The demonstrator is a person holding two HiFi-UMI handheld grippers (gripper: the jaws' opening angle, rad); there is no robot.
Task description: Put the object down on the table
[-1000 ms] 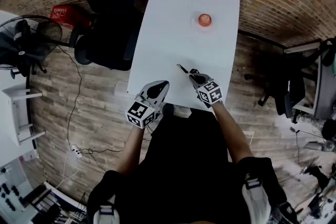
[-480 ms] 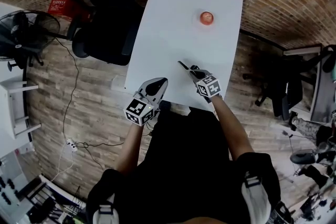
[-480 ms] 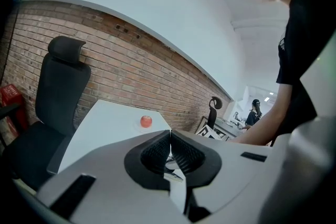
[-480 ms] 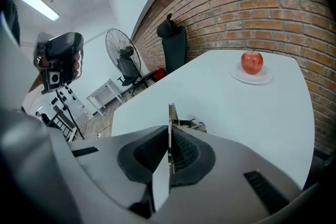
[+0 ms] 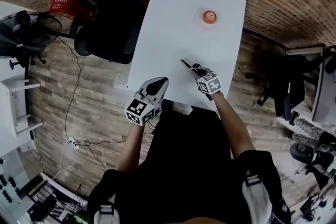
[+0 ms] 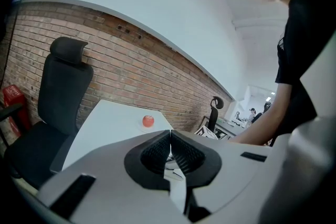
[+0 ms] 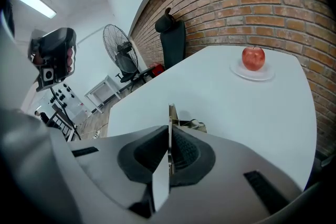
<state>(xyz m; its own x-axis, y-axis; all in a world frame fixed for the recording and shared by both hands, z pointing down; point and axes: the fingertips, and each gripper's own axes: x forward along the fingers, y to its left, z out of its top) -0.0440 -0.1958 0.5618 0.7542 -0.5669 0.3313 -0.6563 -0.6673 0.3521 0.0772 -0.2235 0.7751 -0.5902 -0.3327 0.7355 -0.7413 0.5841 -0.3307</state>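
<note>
Just apple [image 7: 253, 57] on plate [image 7: 263, 77]; right claw [image 7: 169, 132] pinches thin blade [image 7: 171, 113].

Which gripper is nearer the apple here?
Right. The right gripper, shut on a thin blade, is over the table short of the apple; the left gripper hangs farther back at the near edge.

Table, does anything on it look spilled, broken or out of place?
Nothing stands out. The apple sits upright on its plate, and the right gripper holds a thin blade over the table.
</note>
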